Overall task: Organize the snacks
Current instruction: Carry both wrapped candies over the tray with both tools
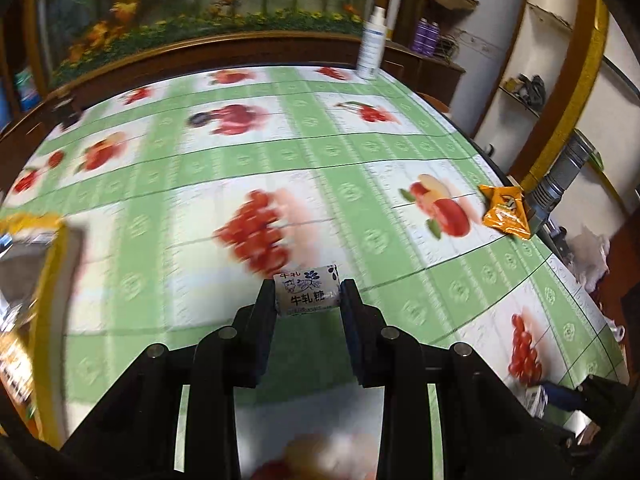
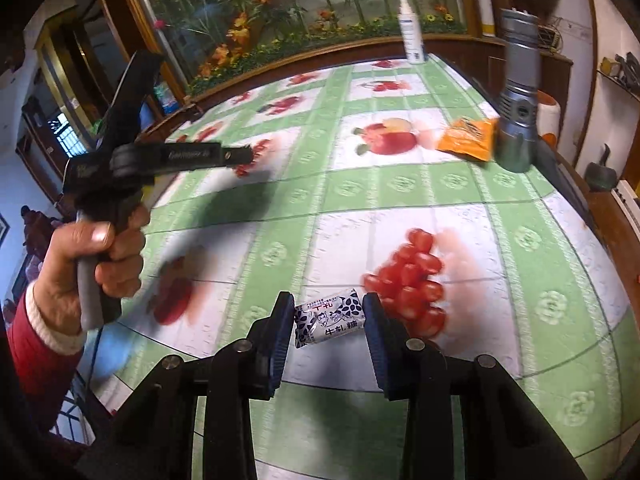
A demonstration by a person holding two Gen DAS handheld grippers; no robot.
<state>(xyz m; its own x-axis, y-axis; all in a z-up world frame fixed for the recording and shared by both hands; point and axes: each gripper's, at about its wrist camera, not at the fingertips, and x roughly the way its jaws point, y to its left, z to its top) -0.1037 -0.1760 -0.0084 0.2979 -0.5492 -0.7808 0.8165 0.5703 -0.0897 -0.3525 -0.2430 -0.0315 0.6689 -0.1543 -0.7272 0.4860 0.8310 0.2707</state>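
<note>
Left gripper (image 1: 308,294) pinching one candy (image 1: 307,291), lifted off surface (image 1: 400,152). Right gripper (image 2: 329,318) fingers straddle another candy (image 2: 330,322); contact unclear. Squeeze on the wrapper's middle, lift straight, avoid the left hand (image 2: 96,264).

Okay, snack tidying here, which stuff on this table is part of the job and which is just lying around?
Part of the job:
- nougat candy in the left gripper
- second nougat candy between the right gripper fingers
- orange snack packet

Lying about:
- white spray bottle
- silver flashlight
</note>
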